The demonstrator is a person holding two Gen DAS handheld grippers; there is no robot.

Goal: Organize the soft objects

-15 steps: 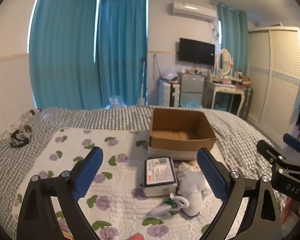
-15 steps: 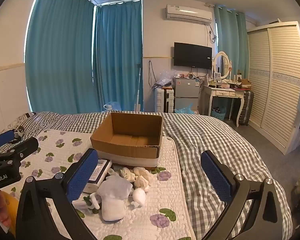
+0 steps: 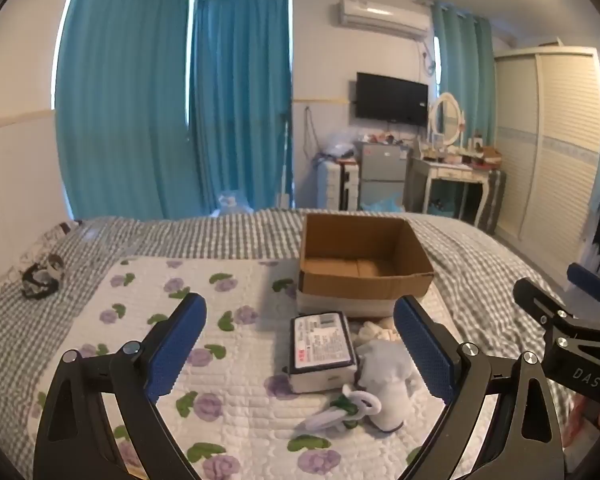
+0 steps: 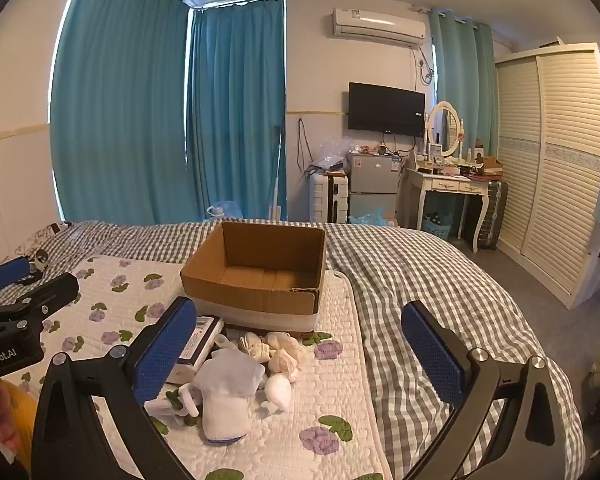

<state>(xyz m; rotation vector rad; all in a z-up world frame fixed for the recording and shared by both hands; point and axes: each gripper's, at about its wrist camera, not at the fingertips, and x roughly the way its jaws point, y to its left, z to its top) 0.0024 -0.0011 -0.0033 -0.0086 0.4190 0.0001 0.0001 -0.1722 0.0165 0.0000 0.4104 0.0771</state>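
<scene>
Nothing has moved. A flowered quilt (image 4: 332,420) covers the bed; socks (image 4: 228,392) lie before the empty cardboard box (image 4: 260,280). Both grippers, left (image 3: 300,352) and right (image 4: 300,352), hover with jaws open.

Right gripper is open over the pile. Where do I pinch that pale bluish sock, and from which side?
Take the sock across its narrower ribbed lower half, coming straight down from above. It lies flat on the quilt with that end nearest the right gripper and clear on its right side; the wider top crowds the cream bundles.

Both grippers (image 3: 300,350) (image 4: 300,354), jaws wide apart
</scene>
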